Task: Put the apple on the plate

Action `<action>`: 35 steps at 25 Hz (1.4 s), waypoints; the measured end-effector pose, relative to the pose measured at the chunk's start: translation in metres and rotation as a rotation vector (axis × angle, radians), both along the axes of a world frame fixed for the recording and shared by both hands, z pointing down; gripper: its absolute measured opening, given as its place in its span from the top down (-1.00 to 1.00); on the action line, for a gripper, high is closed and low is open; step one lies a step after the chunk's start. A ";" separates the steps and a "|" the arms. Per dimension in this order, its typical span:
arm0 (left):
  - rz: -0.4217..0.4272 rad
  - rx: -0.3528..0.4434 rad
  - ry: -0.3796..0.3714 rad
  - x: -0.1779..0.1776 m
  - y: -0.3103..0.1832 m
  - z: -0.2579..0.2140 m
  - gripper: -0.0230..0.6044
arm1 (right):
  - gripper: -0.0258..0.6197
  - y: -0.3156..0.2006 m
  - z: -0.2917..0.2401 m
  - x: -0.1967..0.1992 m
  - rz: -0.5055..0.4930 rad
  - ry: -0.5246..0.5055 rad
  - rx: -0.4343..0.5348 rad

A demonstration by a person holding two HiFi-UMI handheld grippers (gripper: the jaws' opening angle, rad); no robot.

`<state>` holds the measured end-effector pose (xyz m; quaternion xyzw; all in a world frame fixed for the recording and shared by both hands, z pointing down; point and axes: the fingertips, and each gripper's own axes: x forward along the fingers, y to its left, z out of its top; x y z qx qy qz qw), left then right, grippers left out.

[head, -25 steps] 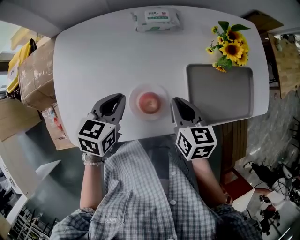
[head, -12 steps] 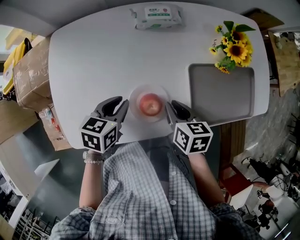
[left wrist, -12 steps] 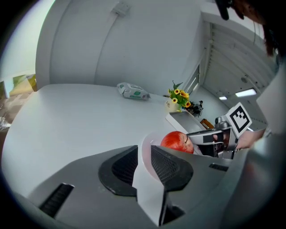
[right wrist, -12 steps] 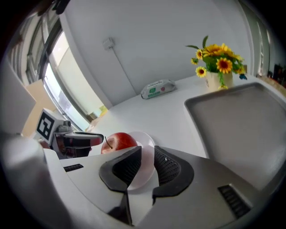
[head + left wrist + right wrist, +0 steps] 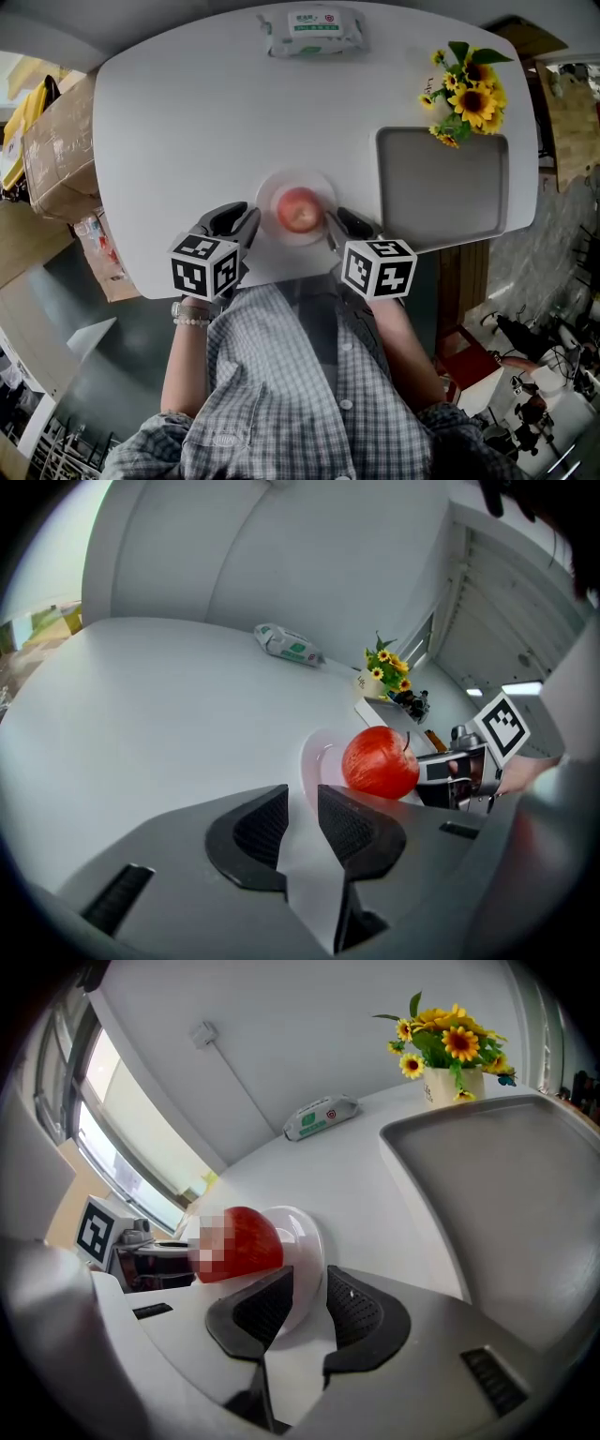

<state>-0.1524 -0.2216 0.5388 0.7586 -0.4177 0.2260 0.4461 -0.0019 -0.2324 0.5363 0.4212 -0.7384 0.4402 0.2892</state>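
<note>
A red apple [image 5: 300, 208] sits on a small white plate [image 5: 267, 192] near the front edge of the white table [image 5: 187, 112]. My left gripper [image 5: 239, 217] rests just left of the plate and my right gripper [image 5: 339, 223] just right of it; neither touches the apple. In the left gripper view the apple [image 5: 380, 761] and plate [image 5: 314, 757] lie ahead to the right of the left gripper [image 5: 302, 808], whose jaws are drawn together on nothing. In the right gripper view the apple [image 5: 258, 1241] and plate [image 5: 305, 1232] lie ahead to the left of the right gripper [image 5: 309, 1288], likewise shut and empty.
A grey tray [image 5: 441, 187] lies at the table's right. Sunflowers in a vase [image 5: 466, 89] stand at its far corner. A pack of wipes [image 5: 312, 30] is at the far edge. Cardboard boxes [image 5: 56, 150] sit on the floor to the left.
Both grippers have narrowed from wide open to shut and drawn back slightly toward the table's front edge. The apple stays on the plate.
</note>
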 end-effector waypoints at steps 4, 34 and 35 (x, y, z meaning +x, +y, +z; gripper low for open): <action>-0.008 -0.019 0.013 0.002 0.001 0.005 0.67 | 0.64 0.003 0.005 -0.002 0.003 -0.007 -0.021; -0.103 -0.102 0.080 0.008 -0.002 0.008 0.73 | 0.69 0.005 0.008 -0.002 0.089 -0.068 -0.065; -0.108 -0.107 0.088 0.008 -0.002 0.009 0.73 | 0.69 0.005 0.008 -0.001 0.094 -0.070 -0.068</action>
